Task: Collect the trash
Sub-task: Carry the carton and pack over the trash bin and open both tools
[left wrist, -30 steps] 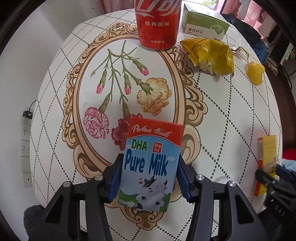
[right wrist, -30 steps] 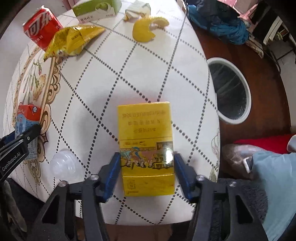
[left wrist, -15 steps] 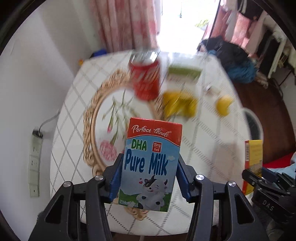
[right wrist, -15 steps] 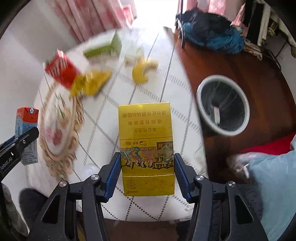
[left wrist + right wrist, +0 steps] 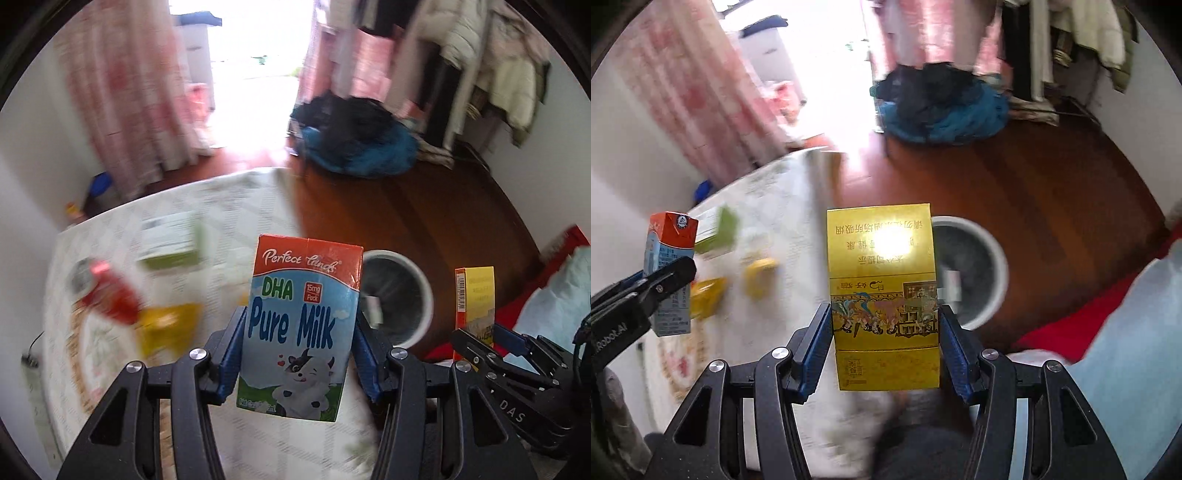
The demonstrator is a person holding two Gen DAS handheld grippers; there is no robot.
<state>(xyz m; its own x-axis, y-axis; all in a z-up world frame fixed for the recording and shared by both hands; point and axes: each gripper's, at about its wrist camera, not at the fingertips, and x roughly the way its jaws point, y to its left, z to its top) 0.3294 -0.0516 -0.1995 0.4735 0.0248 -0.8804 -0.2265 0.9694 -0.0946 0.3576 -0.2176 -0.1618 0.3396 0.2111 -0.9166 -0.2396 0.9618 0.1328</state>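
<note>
Both tools up off the worktop, each carrying a piece of trash near the bin.

The left tool (image 5: pixel 297 354) is clamped on the milk carton (image 5: pixel 299 328), upright in the air just left of the white-rimmed bin (image 5: pixel 417 280) on the wooden floor. The right tool (image 5: pixel 884 347) is clamped on the yellow box (image 5: pixel 882 280), also just left of the bin (image 5: pixel 993 258). Left of the bin, the worktop (image 5: pixel 229 206) carries a blurred red can (image 5: pixel 110 295), green box (image 5: pixel 170 243) and yellow wrapper (image 5: pixel 166 328).
</note>
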